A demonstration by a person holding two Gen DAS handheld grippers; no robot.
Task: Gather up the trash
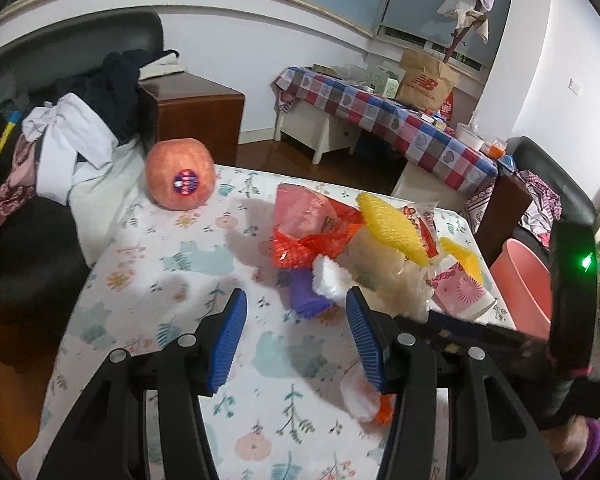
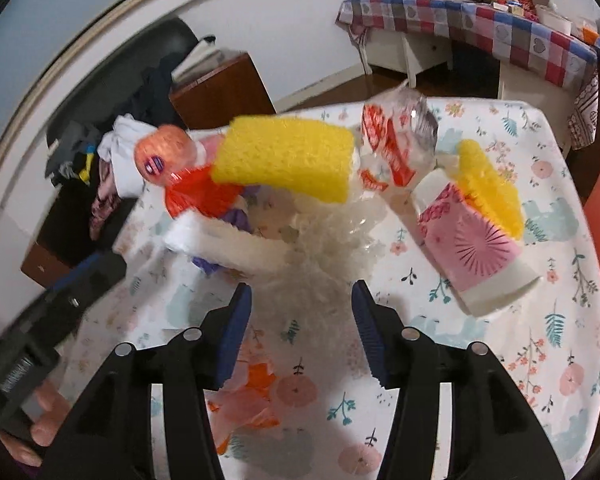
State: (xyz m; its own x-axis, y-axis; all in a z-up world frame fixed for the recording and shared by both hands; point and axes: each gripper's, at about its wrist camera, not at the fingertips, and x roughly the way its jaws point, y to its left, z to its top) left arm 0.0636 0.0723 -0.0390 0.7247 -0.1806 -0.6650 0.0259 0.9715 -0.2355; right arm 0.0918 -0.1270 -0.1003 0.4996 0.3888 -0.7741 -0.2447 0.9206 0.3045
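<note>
A heap of trash lies on the floral-cloth table (image 1: 160, 280): a red plastic wrapper (image 1: 312, 228), yellow foam nets (image 1: 392, 228) (image 2: 284, 156), white foam (image 1: 332, 280) (image 2: 224, 244), a clear red-printed wrapper (image 2: 396, 140), a purple scrap (image 1: 306, 294) and a pink-and-white paper cup (image 2: 476, 252) on its side. A crumpled white-orange wrapper (image 1: 364, 396) (image 2: 248, 400) lies nearer. My left gripper (image 1: 296, 336) is open and empty, just short of the heap. My right gripper (image 2: 300, 328) is open and empty, over the white foam.
A wrapped orange fruit (image 1: 180, 178) sits at the table's far left corner. A pink bin (image 1: 524, 288) stands beside the table's right edge. A dark sofa with clothes (image 1: 72, 140) lies left. A checked-cloth table (image 1: 400, 120) stands behind.
</note>
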